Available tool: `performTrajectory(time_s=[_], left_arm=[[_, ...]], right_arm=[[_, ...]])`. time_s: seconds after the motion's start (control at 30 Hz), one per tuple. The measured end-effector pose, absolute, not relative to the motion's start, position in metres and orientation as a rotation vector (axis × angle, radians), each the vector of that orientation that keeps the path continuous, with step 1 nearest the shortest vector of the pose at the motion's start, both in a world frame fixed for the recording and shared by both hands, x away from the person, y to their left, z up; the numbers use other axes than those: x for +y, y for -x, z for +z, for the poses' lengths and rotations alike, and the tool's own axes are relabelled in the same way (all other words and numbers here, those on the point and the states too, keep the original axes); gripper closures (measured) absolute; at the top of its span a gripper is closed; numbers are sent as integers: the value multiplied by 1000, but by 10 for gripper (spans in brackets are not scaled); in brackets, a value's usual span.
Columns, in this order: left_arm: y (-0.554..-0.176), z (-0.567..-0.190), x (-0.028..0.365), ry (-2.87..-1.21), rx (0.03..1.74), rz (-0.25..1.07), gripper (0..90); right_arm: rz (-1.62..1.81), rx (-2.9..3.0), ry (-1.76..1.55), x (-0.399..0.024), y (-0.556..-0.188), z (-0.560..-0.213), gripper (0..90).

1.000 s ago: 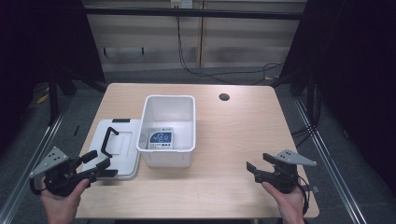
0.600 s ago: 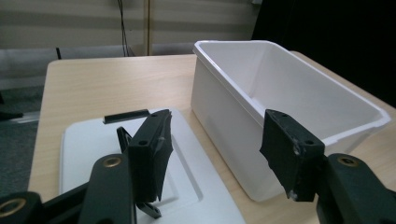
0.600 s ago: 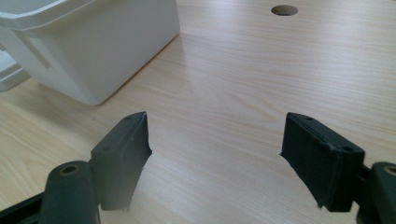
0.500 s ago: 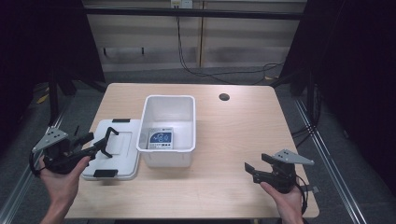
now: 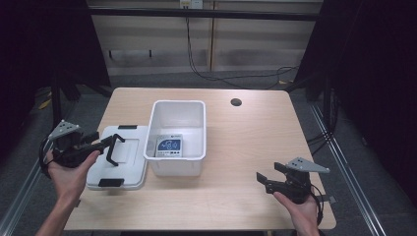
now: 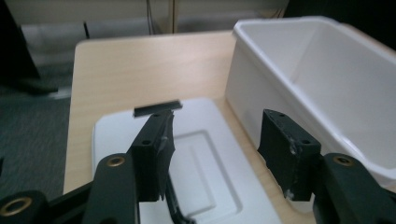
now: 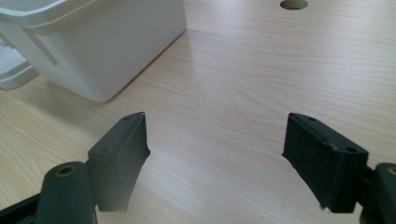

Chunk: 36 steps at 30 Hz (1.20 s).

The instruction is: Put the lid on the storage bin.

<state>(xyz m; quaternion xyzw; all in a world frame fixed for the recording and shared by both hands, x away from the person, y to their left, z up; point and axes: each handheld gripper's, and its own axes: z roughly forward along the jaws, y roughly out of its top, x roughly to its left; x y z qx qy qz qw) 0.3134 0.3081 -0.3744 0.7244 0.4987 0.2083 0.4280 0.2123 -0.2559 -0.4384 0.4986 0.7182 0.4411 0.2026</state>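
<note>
Left gripper [image 5: 109,147]: held over the white lid [image 5: 129,153], unclenched with nothing between the jaws. The jaws have just been closing a little, yet in the left gripper view a clear gap remains, and the lid's raised centre panel shows through it.

Change noted: a second ago this gripper sat lower and nearer the lid's front left corner — it has since drawn outward to the counter's left edge and risen slightly. The lid lies where it lay before.

Lid: flat on the counter [image 5: 246,142], its right edge just beside the bin's left wall, black clips at its far and near edges.

Bin [image 5: 177,110]: white, open-topped, upright at mid-counter. A blue-and-white card or packet [image 5: 168,146] lies on its floor; the print is too small to read.

Right gripper [image 5: 266,179]: resting low at the counter's near right, jaws spread wide and empty, well apart from the bin. No shift from the earlier pictures.

Counter hole [image 5: 236,102]: far right of the bin, of no bearing on the work.

Assessment: the lid is not gripped and the bin stands uncovered. The left gripper's withdrawal with narrowing jaws reads as a repositioning — probably to take the lid by an edge or clip — so the fitting step appears not yet begun.
</note>
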Motion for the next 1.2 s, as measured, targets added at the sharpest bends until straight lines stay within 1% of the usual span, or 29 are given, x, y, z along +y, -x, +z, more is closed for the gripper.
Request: performTrajectory(time_s=[0.17,0.4,0.57,0.7,0.83,0.9,0.97,1.17,1.2], left_arm=[[-331,-379,308,-1888,1337,457,474],[-344,-384,303,-2011,1406,438,526],[-354,-388,301,-2046,1426,411,558],[-362,-389,300,-2055,1466,388,601],[-371,-392,300,-2099,1519,338,606],[-374,-393,300,-2118,1520,328,624],[-379,-394,298,-2173,1539,308,633],[-385,-398,298,-2197,1578,276,654],[-387,-400,299,-2215,1589,251,654]], right_arm=[[1234,2011,-1398,-256,-213,-439,211],[1236,2021,-1402,-255,-213,-440,205],[1225,2029,-1403,-255,-214,-440,205],[1227,2032,-1403,-255,-214,-440,203],[1223,2036,-1405,-255,-214,-441,202],[1220,2038,-1406,-255,-214,-441,201],[1215,2042,-1405,-254,-215,-441,199],[1214,2046,-1408,-254,-215,-442,194],[1214,2048,-1405,-254,-215,-442,193]])
